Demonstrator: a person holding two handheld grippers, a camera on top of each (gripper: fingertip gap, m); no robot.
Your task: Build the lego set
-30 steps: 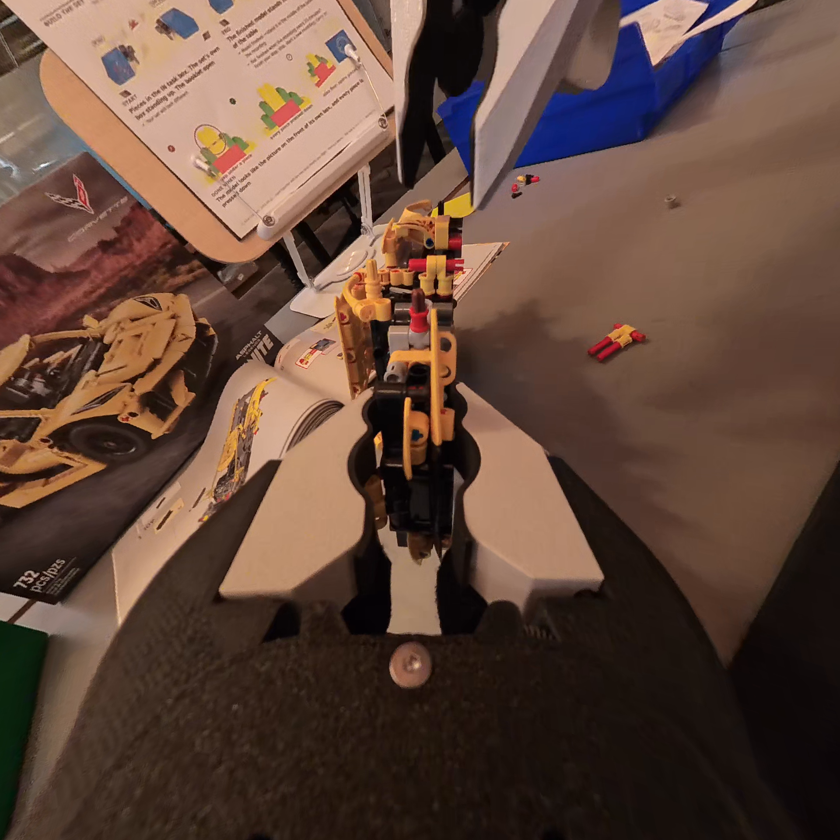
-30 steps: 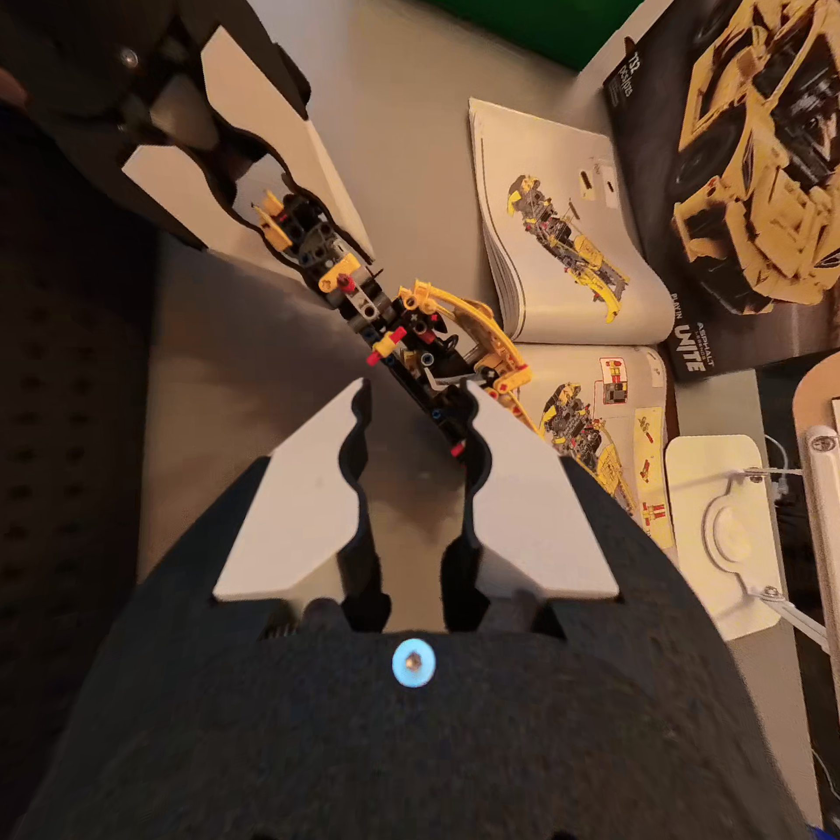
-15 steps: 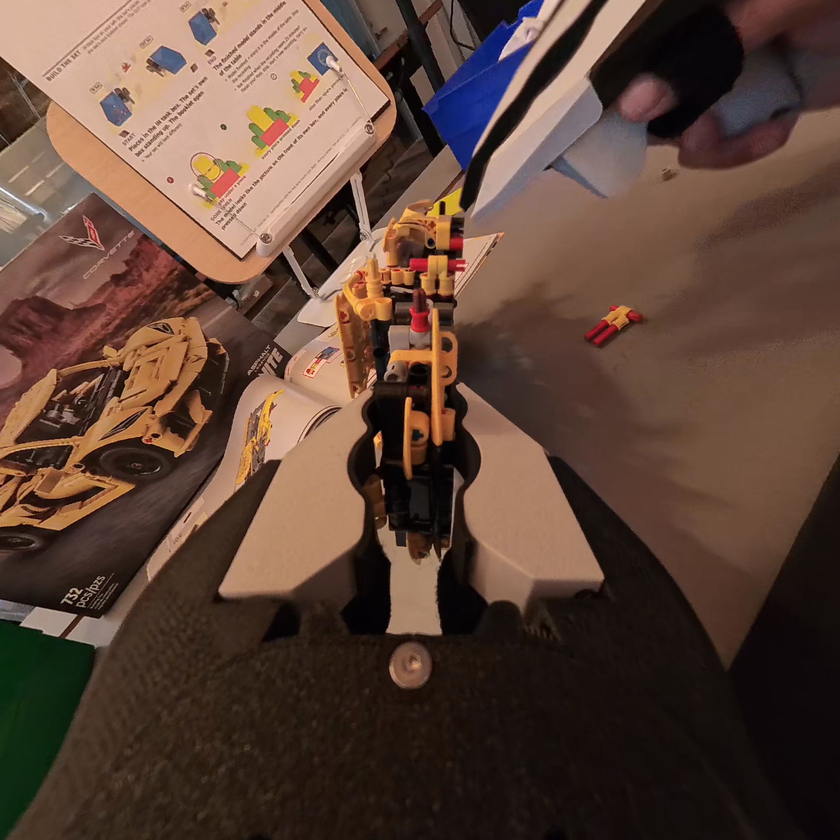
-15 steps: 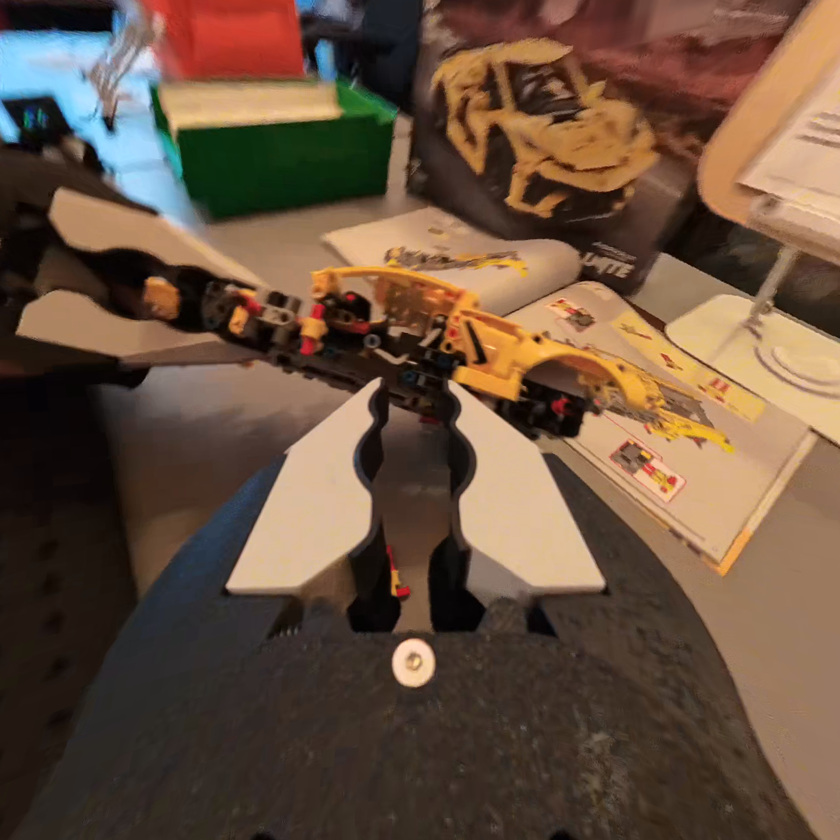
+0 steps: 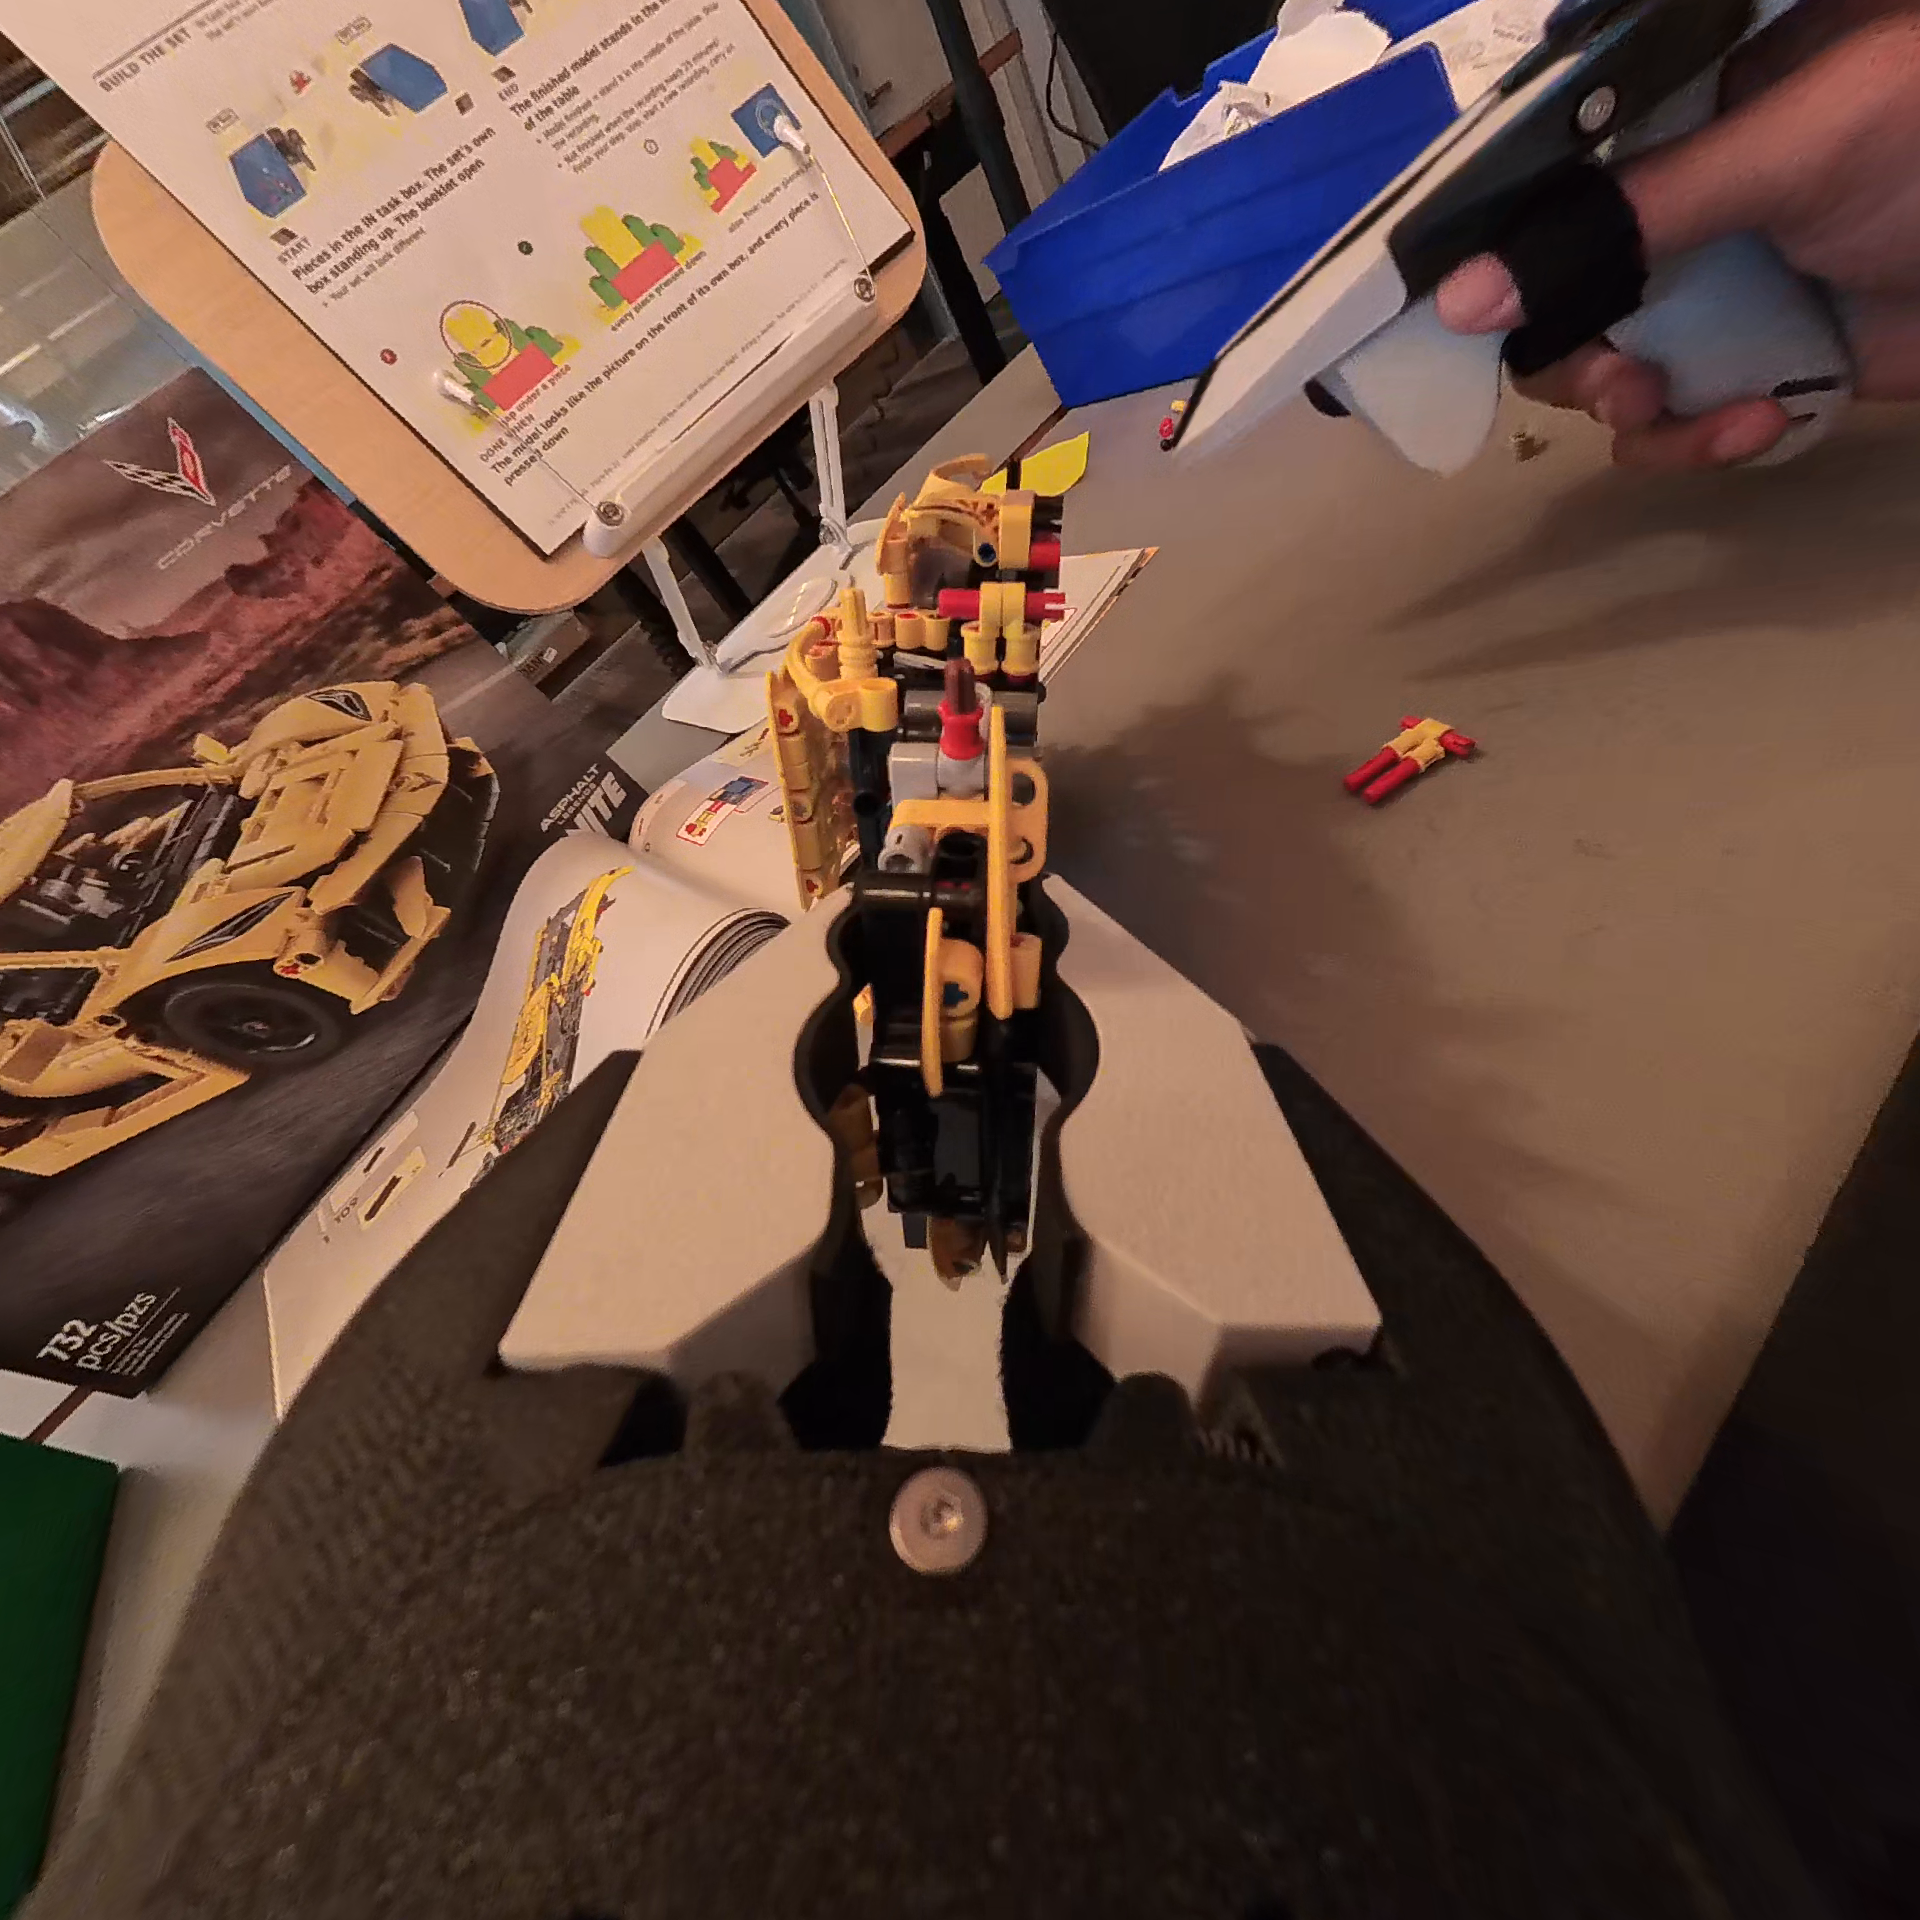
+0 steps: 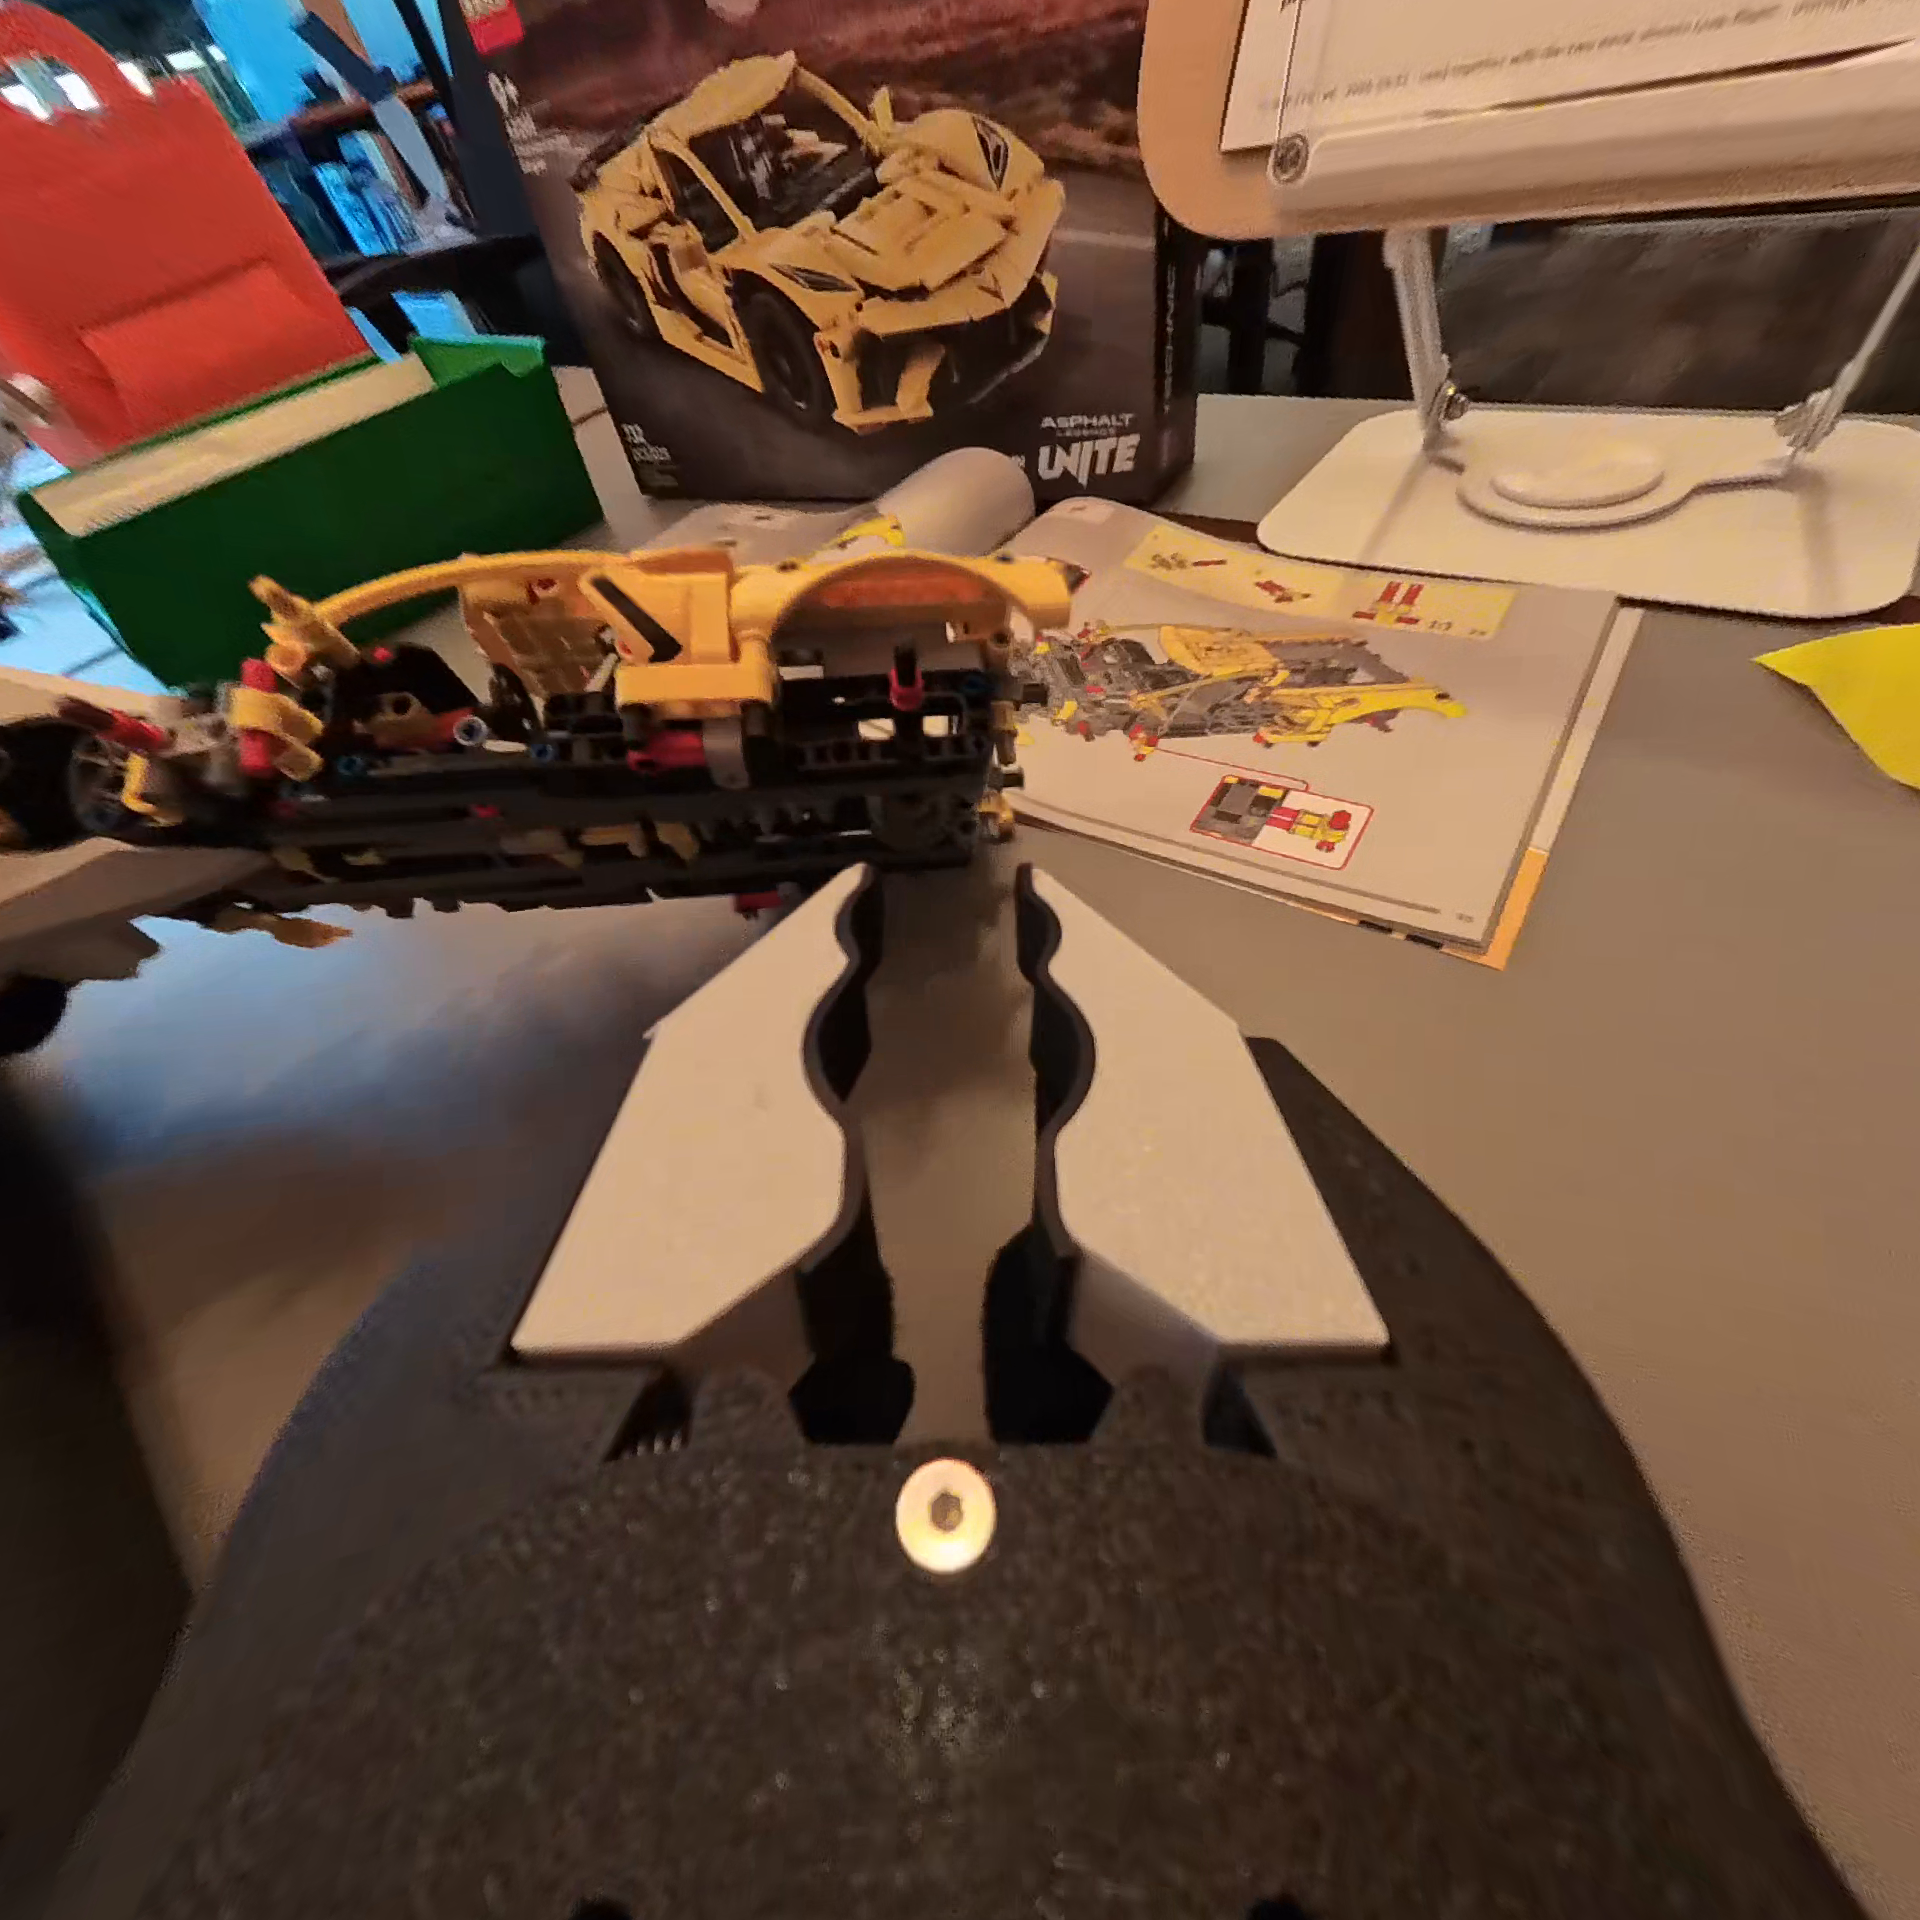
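while left gripper [image 5: 940, 997] clamps model [image 6: 644, 727], right gripper [image 6: 943, 904] gapes

We work at a plain grey table [image 5: 1558, 935] under warm, dim light that throws soft dark shadows across its top; behind it we see a red upholstered chair [image 6: 156, 260], dark table legs [image 5: 966, 156], and a bright, blurred stretch of room with shelves [image 6: 343, 197] beyond

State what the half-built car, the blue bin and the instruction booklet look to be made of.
Half-built car: hard moulded plastic, yellow and black, its curved panels lightly shiny.
Blue bin: probably rigid plastic, with an even, smooth colour.
Instruction booklet: printed paper, its thin pages curling at the fold; whether glossy or matte, I cannot tell.
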